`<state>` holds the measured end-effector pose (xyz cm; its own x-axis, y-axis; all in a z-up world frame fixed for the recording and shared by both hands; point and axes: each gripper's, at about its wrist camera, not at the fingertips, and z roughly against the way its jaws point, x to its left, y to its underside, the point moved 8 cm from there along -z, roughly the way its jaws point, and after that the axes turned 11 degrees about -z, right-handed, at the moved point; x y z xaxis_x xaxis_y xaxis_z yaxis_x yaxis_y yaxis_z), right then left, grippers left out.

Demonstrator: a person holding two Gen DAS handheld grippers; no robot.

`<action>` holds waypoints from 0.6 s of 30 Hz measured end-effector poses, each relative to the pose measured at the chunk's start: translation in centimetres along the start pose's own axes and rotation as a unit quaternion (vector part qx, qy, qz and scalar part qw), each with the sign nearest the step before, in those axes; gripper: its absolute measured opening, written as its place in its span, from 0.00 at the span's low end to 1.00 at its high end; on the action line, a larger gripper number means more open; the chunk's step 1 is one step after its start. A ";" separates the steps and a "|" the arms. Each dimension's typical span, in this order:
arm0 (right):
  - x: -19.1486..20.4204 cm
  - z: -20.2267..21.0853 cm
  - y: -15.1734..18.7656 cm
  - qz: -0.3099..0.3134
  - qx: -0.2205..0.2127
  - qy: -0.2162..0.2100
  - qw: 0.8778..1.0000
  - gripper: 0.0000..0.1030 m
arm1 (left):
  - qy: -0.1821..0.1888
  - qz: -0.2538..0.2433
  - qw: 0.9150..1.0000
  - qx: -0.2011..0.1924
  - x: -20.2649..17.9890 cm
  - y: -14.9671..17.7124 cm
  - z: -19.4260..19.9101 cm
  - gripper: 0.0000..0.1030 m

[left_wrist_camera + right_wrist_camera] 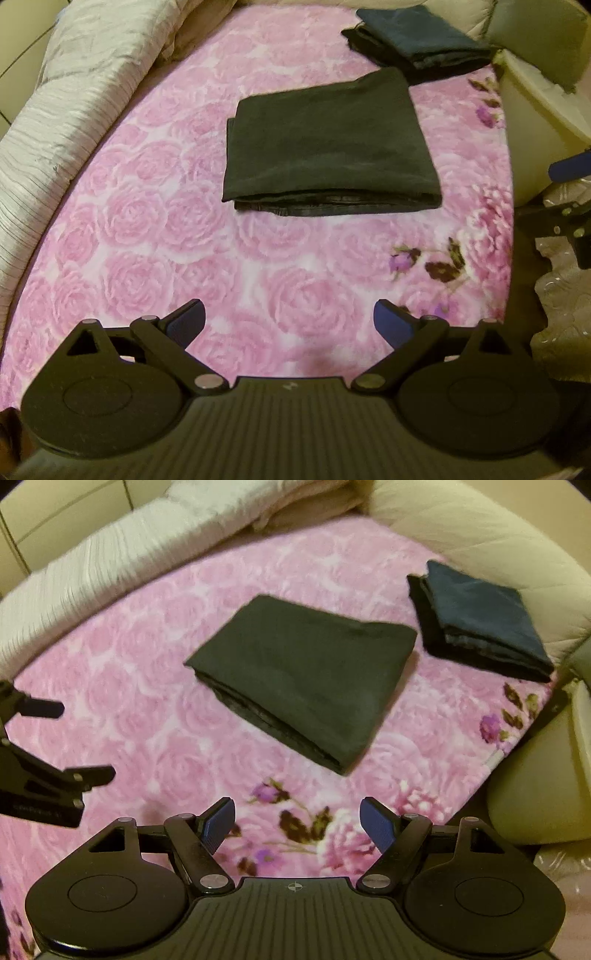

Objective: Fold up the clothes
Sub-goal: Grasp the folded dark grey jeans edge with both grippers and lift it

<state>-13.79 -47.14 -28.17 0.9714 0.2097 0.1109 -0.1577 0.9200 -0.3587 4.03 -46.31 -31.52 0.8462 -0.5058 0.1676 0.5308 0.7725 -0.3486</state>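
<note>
A black garment [328, 147] lies folded into a flat rectangle in the middle of the pink rose-patterned blanket [155, 236]. The right wrist view shows the same black garment [306, 672] lying at an angle. Behind it to the right sits a second folded pile, dark blue on black [417, 40], also seen as a dark blue pile [484, 620]. My left gripper [290, 325] hangs open above the bare blanket, short of the garment, with nothing between its fingers. My right gripper [297, 825] is open too, over the blanket's flower print, and holds nothing. The left gripper's fingers [55, 738] show at the left edge.
A rolled pale quilt [59, 110] runs along the left side of the bed. A cream padded bed frame [480, 542] curves behind and to the right. A cream container [535, 125] and crinkled clear plastic [561, 295] sit off the blanket's right edge.
</note>
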 end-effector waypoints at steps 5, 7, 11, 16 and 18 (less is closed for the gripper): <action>-2.1 -2.8 -2.1 0.011 0.027 -0.015 0.999 0.76 | -0.009 -0.005 1.000 0.024 -0.4 -2.0 -2.5 0.93; -3.0 -4.0 -3.1 0.018 0.036 -0.019 0.999 0.76 | -0.022 -0.021 0.999 0.021 -0.4 -2.9 -3.4 0.93; -3.5 -6.6 -4.1 0.109 0.006 -0.005 0.994 0.76 | -0.070 -0.124 0.990 -0.012 -0.9 -4.2 -5.6 0.92; -0.8 -10.6 -0.6 0.330 -0.069 0.015 0.941 0.76 | -0.104 -0.331 0.935 -0.075 -2.5 -4.0 -9.9 0.91; 0.0 -12.8 1.2 0.385 -0.087 0.021 0.918 0.76 | -0.101 -0.387 0.911 -0.097 -2.9 -3.6 -12.0 0.91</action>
<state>-11.67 -50.26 -40.50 0.5896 0.7602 -0.2728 -0.7744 0.4363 -0.4581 -0.94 -52.21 -41.77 0.2237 -0.7743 0.5920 0.9708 0.1227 -0.2063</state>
